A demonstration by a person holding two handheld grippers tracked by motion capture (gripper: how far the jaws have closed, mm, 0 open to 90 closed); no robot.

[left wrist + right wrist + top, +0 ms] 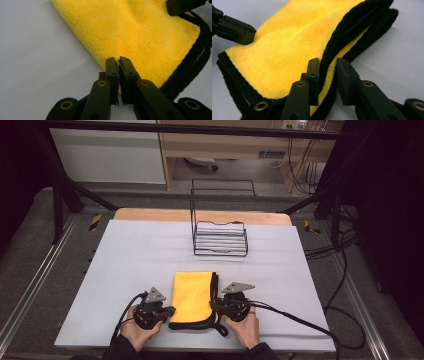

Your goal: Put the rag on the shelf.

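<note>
A folded yellow cloth (191,297) with a black trim lies on the near middle of the grey table mat (140,255). My left gripper (171,310) meets the cloth's left edge. In the left gripper view its jaws (118,61) stand nearly together, pinching the yellow cloth (130,32) at its rim. At the cloth's right edge my right gripper (213,304) holds the thick stacked border. There its jaws (328,66) stand apart by the thickness of the black trim (352,27), which fills the gap. A hand holds each gripper from the bottom edge.
A black wire rack (220,237) stands upright on the mat beyond the cloth, right of centre. Cables (300,320) trail from the right gripper off the mat's right side. The wooden table edge (150,214) shows at the far side.
</note>
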